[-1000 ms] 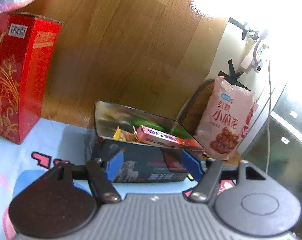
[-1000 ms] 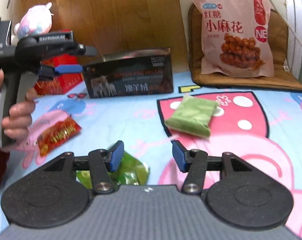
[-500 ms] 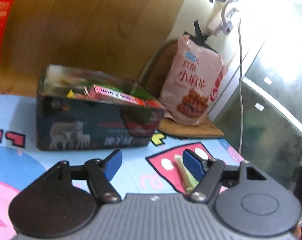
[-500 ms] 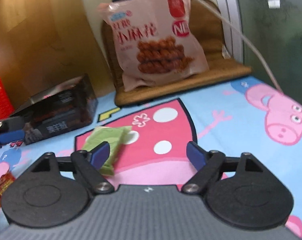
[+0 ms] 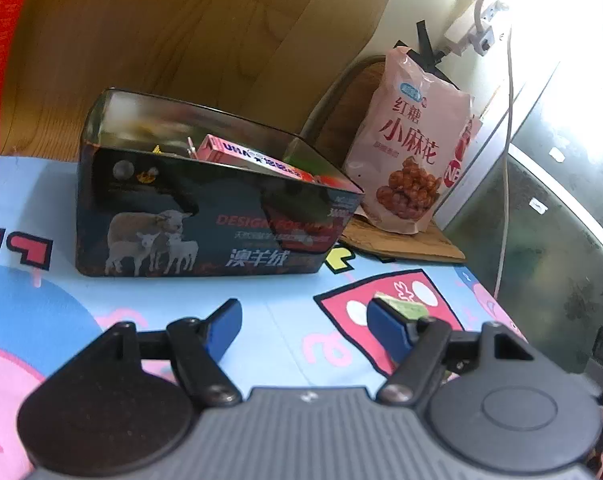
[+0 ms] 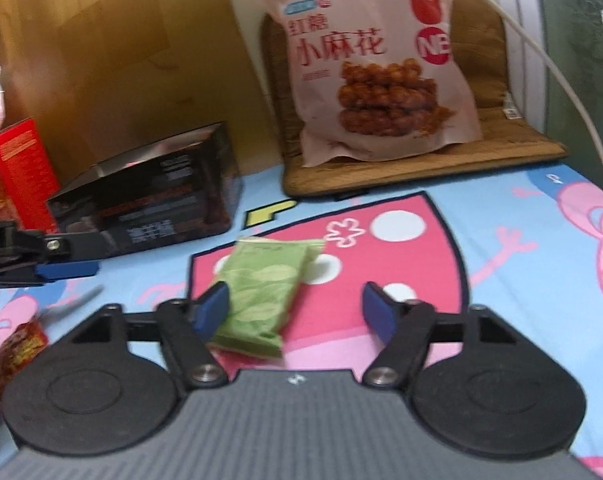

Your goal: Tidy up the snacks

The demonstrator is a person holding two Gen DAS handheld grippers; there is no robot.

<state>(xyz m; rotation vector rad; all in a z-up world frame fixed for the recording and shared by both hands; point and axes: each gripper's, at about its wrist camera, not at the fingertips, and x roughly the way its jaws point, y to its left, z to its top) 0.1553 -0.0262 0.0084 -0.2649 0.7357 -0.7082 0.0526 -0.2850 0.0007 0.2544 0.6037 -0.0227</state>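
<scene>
A dark tin box (image 5: 205,216) printed with sheep stands open on the cartoon mat (image 5: 281,312) and holds a pink snack box (image 5: 253,158) and other packets. It also shows in the right wrist view (image 6: 149,196). A green snack packet (image 6: 261,292) lies on the pink patch, just ahead of my right gripper (image 6: 297,312), which is open and empty; its left finger is beside the packet. My left gripper (image 5: 305,328) is open and empty, short of the tin, with the green packet's end (image 5: 405,306) behind its right finger. It also shows in the right wrist view (image 6: 61,268).
A big pink bag of twisted snacks (image 6: 373,64) leans on a brown cushion (image 6: 513,140) at the back. A red carton (image 6: 21,172) stands left of the tin. A small red packet (image 6: 21,344) lies at the left, near a hand. A white cable (image 5: 505,160) hangs at right.
My left gripper has pulled back from the tin and turned right. My right gripper has moved right from the green wrapper and closed in on the green packet.
</scene>
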